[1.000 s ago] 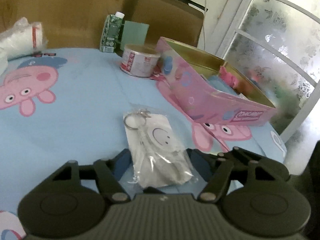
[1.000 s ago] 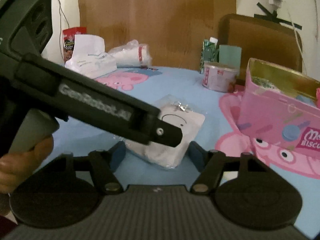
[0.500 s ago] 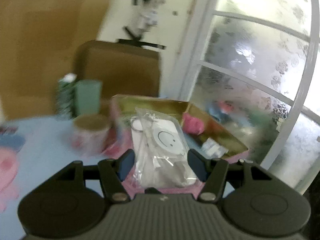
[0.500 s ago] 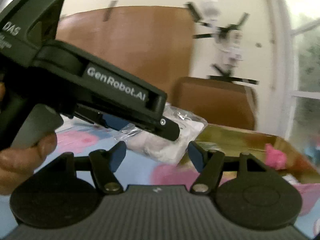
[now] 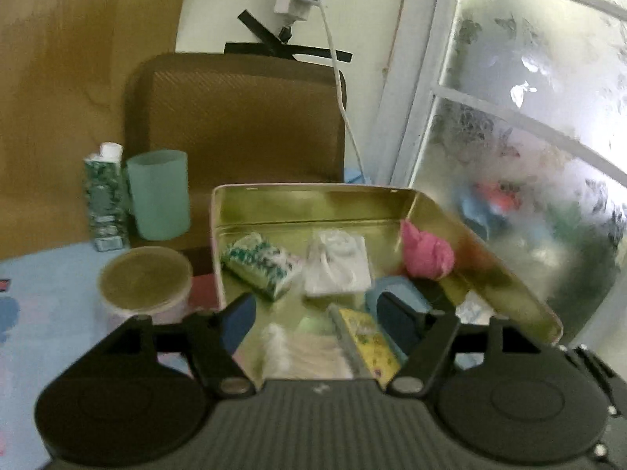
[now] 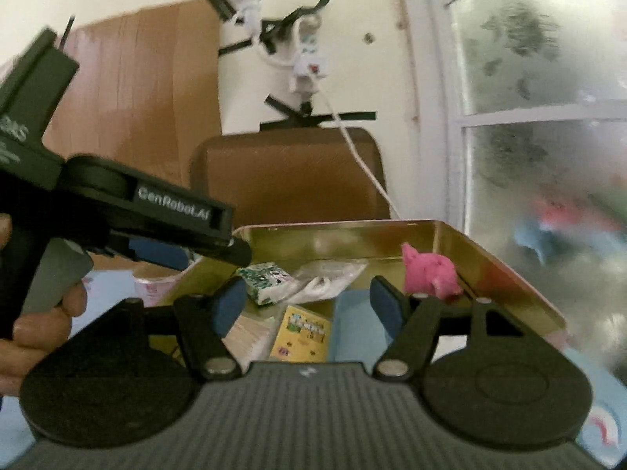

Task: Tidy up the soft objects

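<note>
A gold-lined tin box (image 5: 313, 199) stands open in front of both grippers. Inside it lie the clear bag with the white smiley pouch (image 5: 339, 264), a green-white tissue pack (image 5: 258, 264), a pink soft toy (image 5: 425, 254), a yellow card pack (image 5: 368, 337) and a white fluffy cloth (image 5: 301, 356). My left gripper (image 5: 315, 319) is open and empty over the near part of the box. My right gripper (image 6: 303, 305) is open and empty, just before the box (image 6: 490, 258). The bag (image 6: 325, 278), the tissue pack (image 6: 264, 278) and the pink toy (image 6: 429, 274) show there too.
A round tub with a gold lid (image 5: 143, 284), a teal cup (image 5: 158, 194) and a green carton (image 5: 104, 196) stand left of the box. A brown chair back (image 5: 239, 117) is behind. A frosted window (image 5: 529, 137) is at the right. The left gripper's body (image 6: 117, 211) crosses the right wrist view.
The left gripper carried the bagged smiley pouch from the table over the box, opened and let it go. The bag now lies in the box. The right gripper followed toward the box.
</note>
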